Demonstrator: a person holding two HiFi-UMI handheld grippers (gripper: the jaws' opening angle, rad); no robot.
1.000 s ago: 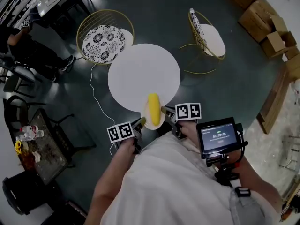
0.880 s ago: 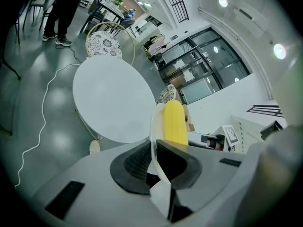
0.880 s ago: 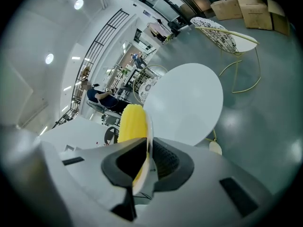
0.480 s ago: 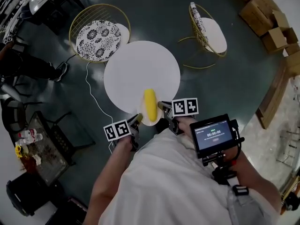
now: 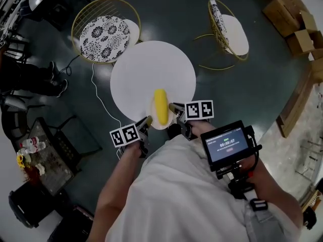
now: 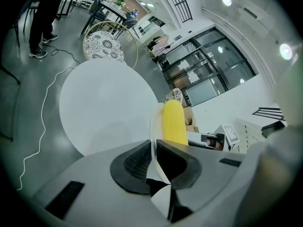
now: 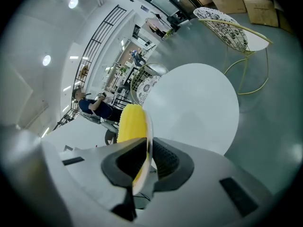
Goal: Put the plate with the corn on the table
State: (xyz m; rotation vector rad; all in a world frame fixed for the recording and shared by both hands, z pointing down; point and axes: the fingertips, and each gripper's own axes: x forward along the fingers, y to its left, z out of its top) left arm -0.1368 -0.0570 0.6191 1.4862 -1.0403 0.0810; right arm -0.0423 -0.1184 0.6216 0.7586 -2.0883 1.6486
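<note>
Both edges of plate (image 5: pixel 163 126) pinched by left gripper (image 5: pixel 148 120), right gripper (image 5: pixel 172 107) fingers, corn (image 5: pixel 160 106) between

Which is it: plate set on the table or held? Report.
Held: left gripper and right gripper each clamp the plate at the near edge of the table. Contact: cannot tell.

Yellow corn (image 5: pixel 160 106) lies on white plate (image 5: pixel 151 116) at round table (image 5: pixel 146 69).

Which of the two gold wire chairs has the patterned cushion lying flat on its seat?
The left chair, beyond the table: its patterned cushion lies flat. The right chair shows a plain white seat, its cushion standing upright.
</note>
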